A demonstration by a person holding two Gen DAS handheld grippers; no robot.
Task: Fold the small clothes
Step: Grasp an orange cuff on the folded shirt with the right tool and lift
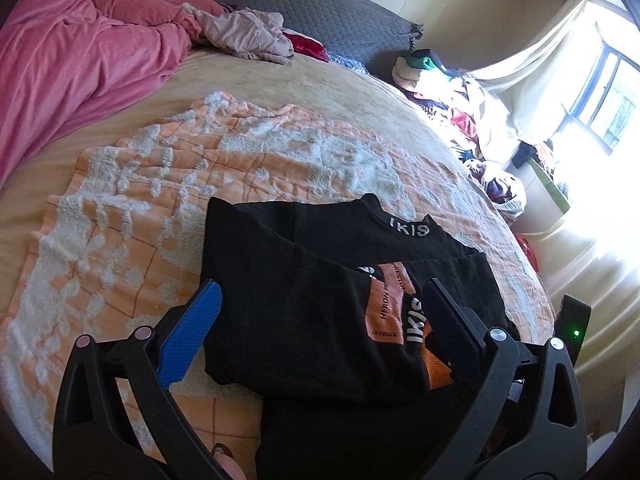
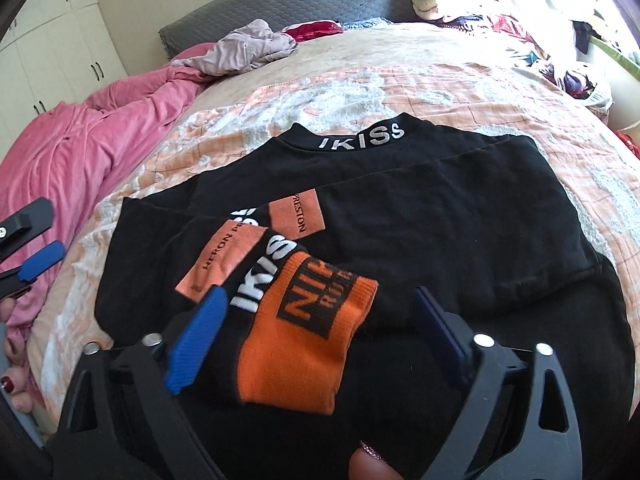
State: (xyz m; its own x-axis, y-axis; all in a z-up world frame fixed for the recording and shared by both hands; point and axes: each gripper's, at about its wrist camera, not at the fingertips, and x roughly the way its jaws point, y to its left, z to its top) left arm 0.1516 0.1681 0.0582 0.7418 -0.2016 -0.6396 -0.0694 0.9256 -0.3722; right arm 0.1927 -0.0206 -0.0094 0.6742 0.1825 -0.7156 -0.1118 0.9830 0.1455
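A black sweatshirt (image 2: 440,208) with a white-lettered collar lies on the bed, its sleeves folded in across the body. An orange cuff (image 2: 308,336) and salmon patches (image 2: 296,218) lie on top. It also shows in the left wrist view (image 1: 312,280). My right gripper (image 2: 320,304) is open, its jaws wide on either side of the orange cuff, just above the cloth. My left gripper (image 1: 320,296) is open over the sweatshirt's left part, holding nothing; its blue fingertip (image 2: 42,260) shows at the left edge of the right wrist view.
An orange and white patterned blanket (image 1: 160,184) lies under the sweatshirt. A pink duvet (image 1: 68,68) is bunched at the far left. Loose clothes (image 1: 248,36) lie near the grey headboard (image 1: 312,4). A pile of clothes (image 1: 452,96) is beside the bed by the window.
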